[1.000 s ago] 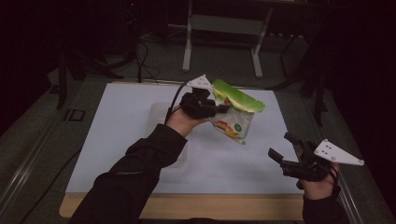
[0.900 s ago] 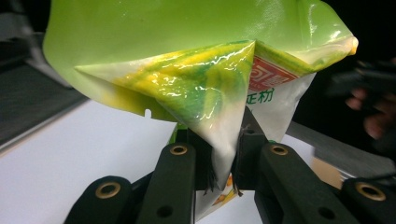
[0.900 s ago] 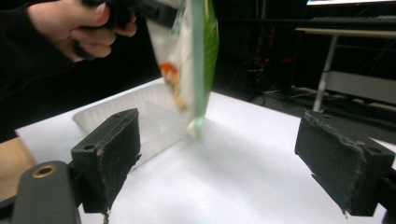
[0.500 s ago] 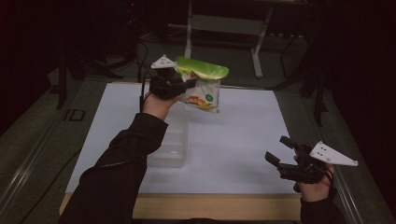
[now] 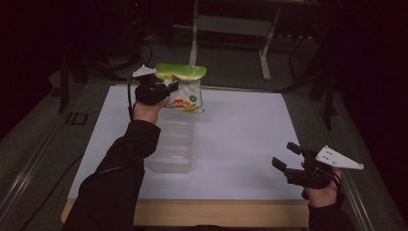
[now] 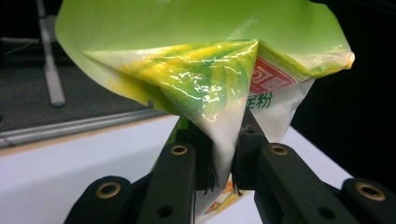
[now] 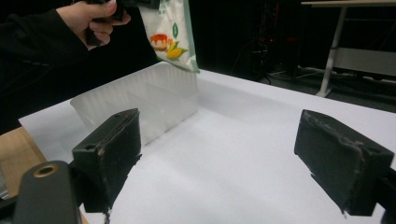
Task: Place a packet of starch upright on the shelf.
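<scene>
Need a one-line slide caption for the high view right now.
Left tongs hold a green snack bag above the clear tray; right tongs open.

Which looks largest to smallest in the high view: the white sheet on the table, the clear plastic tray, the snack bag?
1. White sheet, by far the largest.
2. Clear plastic tray.
3. Snack bag, held up by the left tool. It hangs nearer the camera, so places 2 and 3 are unsure.

Clear plastic tray point(image 5: 172, 147): on white table sheet point(image 5: 240, 139), left of centre, near front edge.
White table leg point(image 5: 262, 45): on floor beyond table's far edge.
Wooden table edge point(image 5: 216, 213): along front.
</scene>
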{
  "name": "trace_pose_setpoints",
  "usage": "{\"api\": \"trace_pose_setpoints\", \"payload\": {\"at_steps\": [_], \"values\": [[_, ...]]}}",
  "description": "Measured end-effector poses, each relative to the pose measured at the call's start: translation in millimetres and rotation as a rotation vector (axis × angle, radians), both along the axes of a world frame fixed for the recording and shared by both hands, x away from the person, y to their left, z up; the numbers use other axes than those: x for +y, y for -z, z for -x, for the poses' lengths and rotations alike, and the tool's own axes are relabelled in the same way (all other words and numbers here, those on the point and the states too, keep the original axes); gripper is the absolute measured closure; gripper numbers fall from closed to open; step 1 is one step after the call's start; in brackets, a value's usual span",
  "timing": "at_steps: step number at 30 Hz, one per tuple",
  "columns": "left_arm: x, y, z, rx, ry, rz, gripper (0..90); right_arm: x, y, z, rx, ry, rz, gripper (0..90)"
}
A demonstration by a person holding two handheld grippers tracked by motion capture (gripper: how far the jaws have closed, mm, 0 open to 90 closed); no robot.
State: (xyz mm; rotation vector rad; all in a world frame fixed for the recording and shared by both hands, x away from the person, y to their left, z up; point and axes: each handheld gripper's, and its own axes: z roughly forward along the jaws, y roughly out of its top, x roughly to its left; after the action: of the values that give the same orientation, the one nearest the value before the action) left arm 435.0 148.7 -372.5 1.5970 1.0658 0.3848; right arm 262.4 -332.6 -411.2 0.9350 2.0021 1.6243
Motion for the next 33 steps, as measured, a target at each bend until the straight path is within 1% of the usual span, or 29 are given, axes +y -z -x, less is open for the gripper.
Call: {"api": "trace_pose_setpoints", "payload": {"at_steps": [2, 3, 6, 10, 11, 14, 15, 17, 18, 20, 21, 23, 26, 28, 30, 32, 33], "values": [[2.2, 6.9, -0.4, 0.011, -0.007, -0.001, 81.5, 0.1, 1.2, -0.5, 0.010, -0.005, 0.000, 14.9], [3.9, 10.4, -1.0, 0.016, 0.000, 0.001, 81.5, 0.3, 1.7, -0.7, 0.014, -0.008, -0.003, 14.9], [8.2, 20.0, -1.8, 0.023, -0.006, -0.006, 81.6, -0.3, 3.3, -1.7, 0.022, -0.017, -0.015, 14.9], [14.0, 30.2, -3.2, 0.043, -0.032, -0.008, 81.6, -0.3, 3.3, -1.8, 0.021, -0.020, -0.013, 14.9], [15.4, 32.7, -3.7, 0.046, -0.030, -0.005, 81.6, -0.1, 3.4, -1.8, 0.020, -0.020, -0.014, 14.8], [17.2, 36.8, -3.8, 0.047, -0.032, -0.015, 81.6, -0.2, 3.8, -2.0, 0.025, -0.020, -0.016, 14.9], [18.6, 41.0, -4.1, 0.052, -0.028, -0.019, 81.6, -0.4, 4.0, -2.1, 0.028, -0.023, -0.018, 14.9], [19.1, 44.7, -4.3, 0.061, -0.027, -0.036, 81.7, -0.4, 4.8, -2.1, 0.032, -0.039, -0.034, 14.8], [18.7, 46.6, -3.8, 0.061, -0.035, -0.056, 81.7, -0.2, 5.0, -2.2, 0.030, -0.042, -0.031, 14.9], [18.8, 50.7, -3.6, 0.069, -0.041, -0.072, 81.8, 0.5, 5.8, -2.0, 0.031, -0.047, -0.027, 14.9], [18.9, 51.6, -3.1, 0.065, -0.047, -0.082, 81.9, 0.9, 6.4, -2.3, 0.030, -0.049, -0.027, 14.9], [20.9, 54.2, -3.1, 0.071, -0.051, -0.082, 81.9, 1.7, 7.2, -2.3, 0.032, -0.053, -0.026, 14.9], [22.8, 58.5, -2.3, 0.075, -0.071, -0.115, 82.1, 3.1, 8.4, -2.4, 0.030, -0.062, -0.022, 14.9], [25.2, 62.4, -2.4, 0.085, -0.074, -0.119, 82.2, 3.6, 8.9, -2.3, 0.031, -0.065, -0.022, 14.9], [26.4, 65.1, -1.9, 0.085, -0.077, -0.135, 82.3, 3.9, 9.1, -2.1, 0.030, -0.067, -0.022, 14.9], [26.7, 66.0, -1.4, 0.082, -0.078, -0.140, 82.4, 3.9, 9.3, -2.1, 0.029, -0.068, -0.024, 14.9], [24.5, 66.3, -0.5, 0.068, -0.075, -0.174, 82.4, 3.7, 9.6, -2.3, 0.028, -0.069, -0.024, 14.9]]}}
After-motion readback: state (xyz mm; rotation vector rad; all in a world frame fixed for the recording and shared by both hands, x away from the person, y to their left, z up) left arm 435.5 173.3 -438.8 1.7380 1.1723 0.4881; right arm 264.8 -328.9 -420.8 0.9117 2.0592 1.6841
